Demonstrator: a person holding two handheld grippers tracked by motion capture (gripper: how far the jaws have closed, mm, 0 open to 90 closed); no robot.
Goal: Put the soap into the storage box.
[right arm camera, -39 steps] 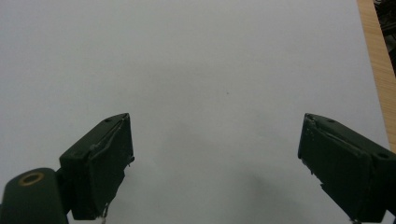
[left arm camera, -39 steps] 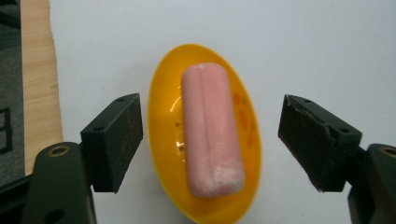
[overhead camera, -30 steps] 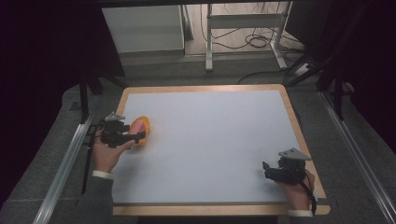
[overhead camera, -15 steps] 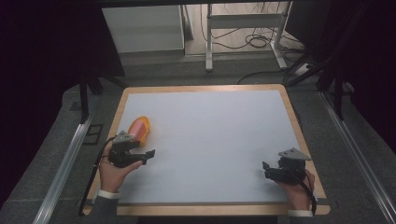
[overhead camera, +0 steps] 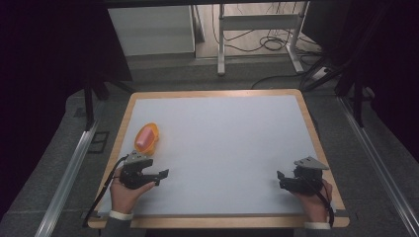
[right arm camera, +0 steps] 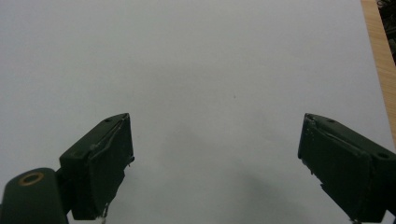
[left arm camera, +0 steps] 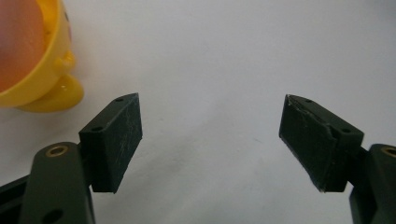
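Observation:
A yellow cup with a pinkish-orange inside lies on its side on the white table top near the left edge. The same cup fills the upper left corner of the left gripper view. My left gripper rests just in front of the cup, apart from it, jaws wide open and empty. My right gripper sits low at the front right of the table, open with nothing between its jaws.
The table has a wooden rim. Metal rails run along both sides on the grey floor. A white cabinet, a metal frame and cables stand behind the table.
My left gripper let go of the yellow cup and drew back toward the front edge. The cup stays on the table. The right gripper has not moved.

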